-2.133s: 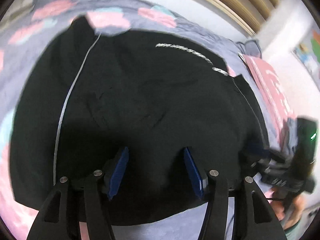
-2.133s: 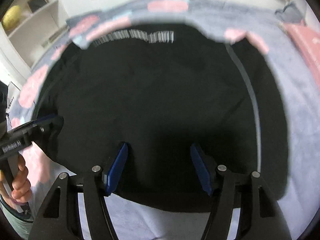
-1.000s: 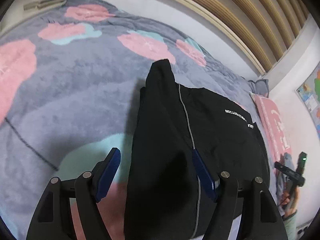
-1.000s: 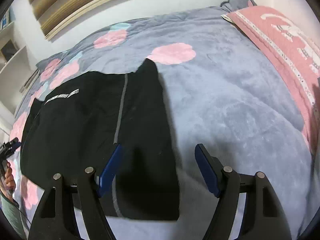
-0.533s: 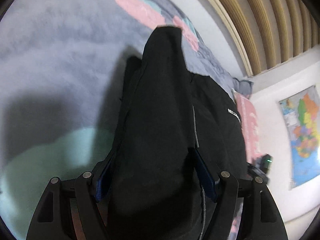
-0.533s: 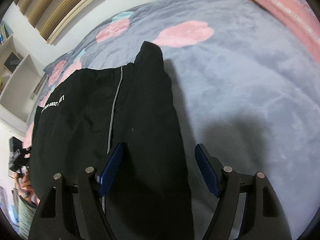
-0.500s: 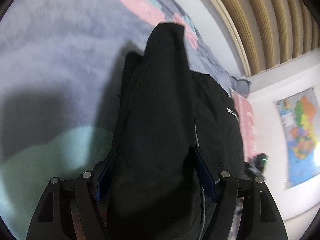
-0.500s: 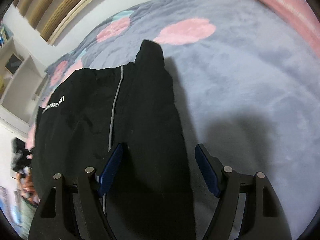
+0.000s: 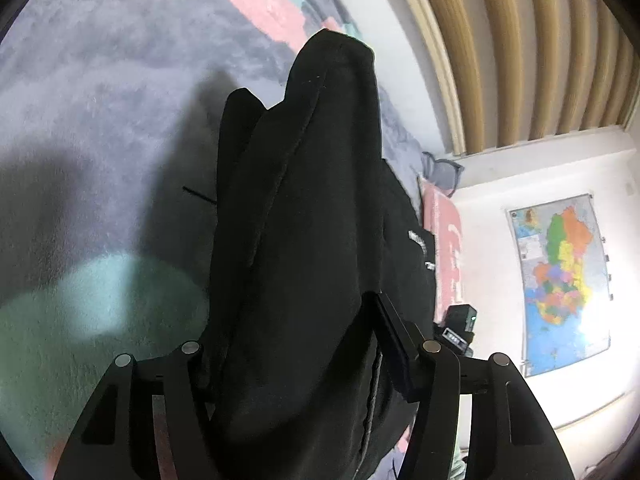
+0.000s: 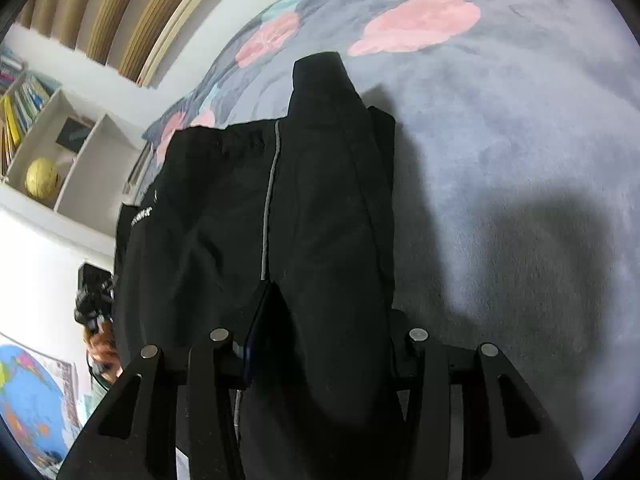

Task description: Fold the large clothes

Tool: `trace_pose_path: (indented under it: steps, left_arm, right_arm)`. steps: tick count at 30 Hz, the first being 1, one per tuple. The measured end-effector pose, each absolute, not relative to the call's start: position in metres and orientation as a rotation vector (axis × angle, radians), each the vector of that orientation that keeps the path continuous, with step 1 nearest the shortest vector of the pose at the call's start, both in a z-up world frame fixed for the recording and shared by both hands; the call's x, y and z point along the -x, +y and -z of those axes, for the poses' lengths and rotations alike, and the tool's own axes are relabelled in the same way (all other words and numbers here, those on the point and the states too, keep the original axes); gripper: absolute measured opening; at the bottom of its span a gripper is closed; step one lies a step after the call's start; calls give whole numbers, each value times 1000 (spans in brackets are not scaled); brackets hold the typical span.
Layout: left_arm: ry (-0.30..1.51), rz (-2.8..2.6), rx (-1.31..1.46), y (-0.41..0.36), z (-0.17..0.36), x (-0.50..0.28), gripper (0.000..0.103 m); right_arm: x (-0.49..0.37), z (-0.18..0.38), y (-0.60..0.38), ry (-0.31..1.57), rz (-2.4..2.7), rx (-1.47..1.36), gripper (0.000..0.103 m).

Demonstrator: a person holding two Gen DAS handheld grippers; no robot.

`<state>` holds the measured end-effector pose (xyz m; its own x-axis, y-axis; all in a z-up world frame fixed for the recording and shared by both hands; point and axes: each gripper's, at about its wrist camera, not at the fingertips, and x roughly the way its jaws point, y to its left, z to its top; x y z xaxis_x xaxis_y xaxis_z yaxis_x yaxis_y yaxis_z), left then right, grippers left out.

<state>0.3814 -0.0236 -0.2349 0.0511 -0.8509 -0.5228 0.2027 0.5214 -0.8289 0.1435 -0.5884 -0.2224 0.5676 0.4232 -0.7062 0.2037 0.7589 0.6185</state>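
Observation:
A large black garment (image 9: 304, 208) with a grey stripe and white lettering lies on a grey blanket with pink patches (image 9: 100, 92). My left gripper (image 9: 296, 344) is closing on the garment's left edge; thick cloth fills the gap between its jaws. The same garment (image 10: 280, 200) shows in the right wrist view, its grey stripe running up the middle. My right gripper (image 10: 320, 340) is closing on the garment's right edge, cloth bunched between its jaws. The far ends of both edges rise into peaks.
The blanket (image 10: 500, 140) spreads wide to the right. A pink pillow (image 9: 444, 240) lies by the wall under a coloured map (image 9: 560, 276). A white shelf (image 10: 60, 160) holds books and a yellow ball. A slatted wooden headboard (image 9: 520, 48) stands behind.
Both grippers have dropped onto the garment's side edges and narrowed on the cloth. The edges have lifted off the blanket and bunched between the jaws.

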Motion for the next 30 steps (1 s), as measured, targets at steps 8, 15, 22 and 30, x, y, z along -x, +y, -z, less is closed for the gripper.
trace_pose_path:
  steps: [8,15,22,30]
  left_arm:
    - [1380,813,653,-50,258,-394,69]
    - [1205,830,598,-44,211,-368,30]
    - [1005,917,508,-39,118,-304,28]
    - [931,919,506,27,54,-227,28]
  right_arm:
    - [-175,254,-592,1023,-233,-890,66]
    - [-165,215,-569,936,-206,-746,36]
    - [-125,127,-513,796,-194,-592,29]
    - [-47,57,-460,777,-223,-553,29]
